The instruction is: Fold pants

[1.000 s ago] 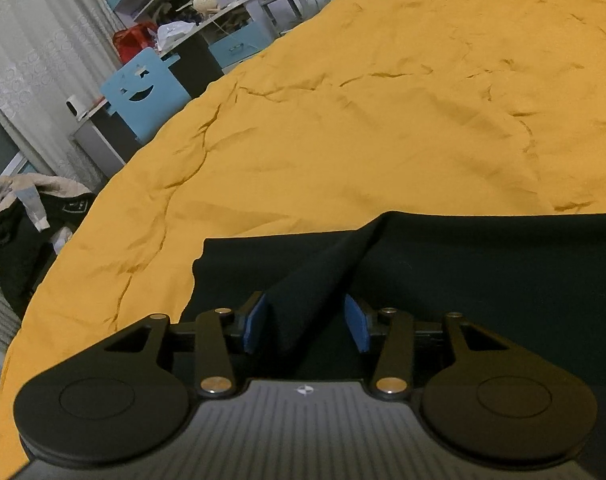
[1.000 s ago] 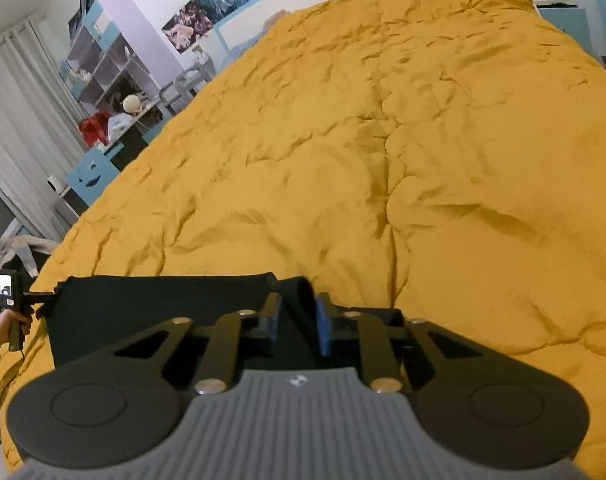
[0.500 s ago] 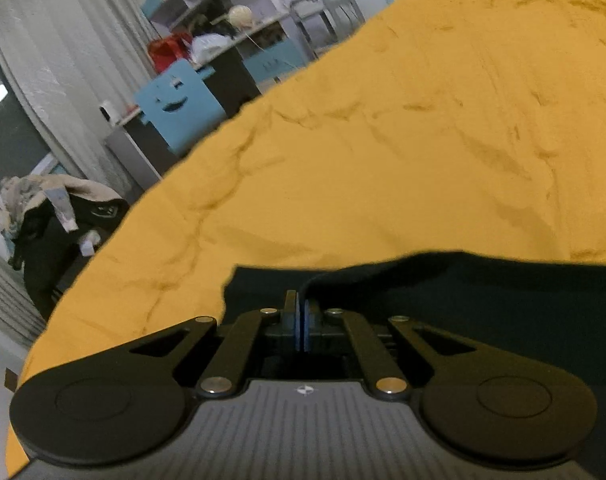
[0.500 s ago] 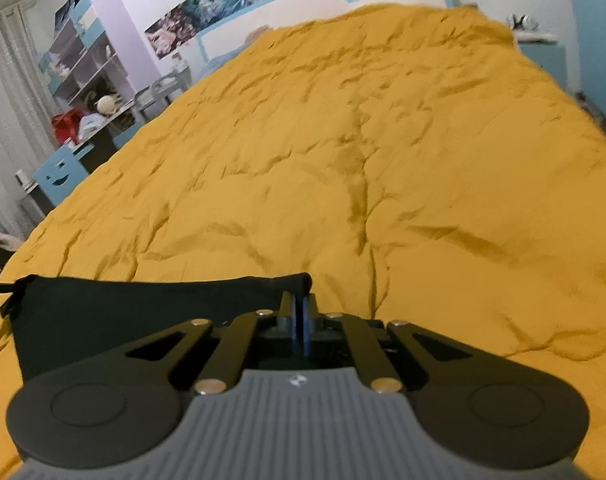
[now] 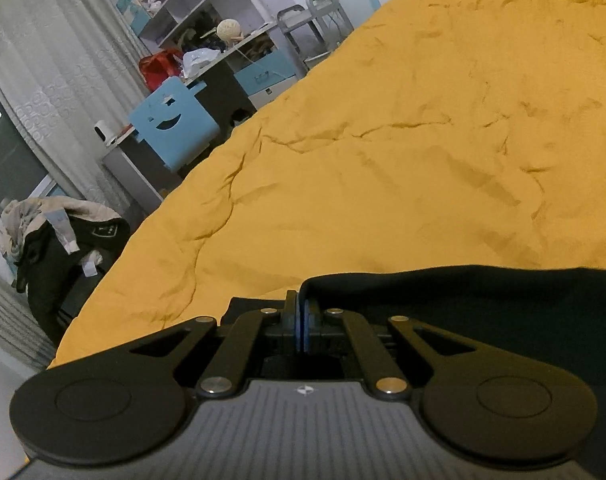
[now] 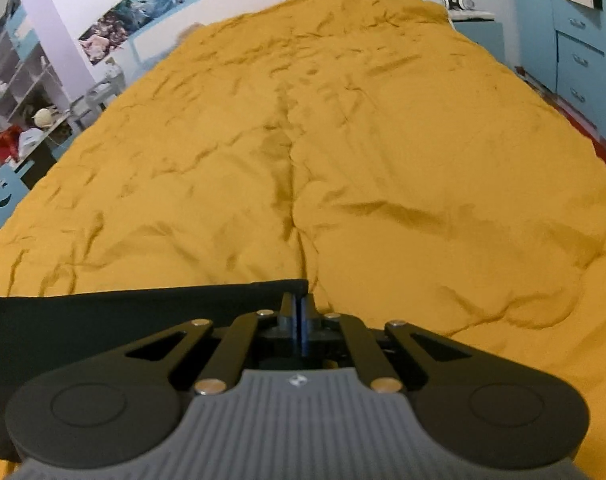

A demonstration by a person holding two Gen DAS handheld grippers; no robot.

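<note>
Black linkages, brass screws, blue pads [image 5: 299,322]

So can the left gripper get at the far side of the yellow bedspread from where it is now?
Probably yes: the left gripper, shut on the black pants, faces open yellow bedspread with nothing lying ahead.

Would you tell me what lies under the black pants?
The black pants rest on the yellow bedspread, which shows all around them. Whatever is directly beneath the fabric is covered.
</note>
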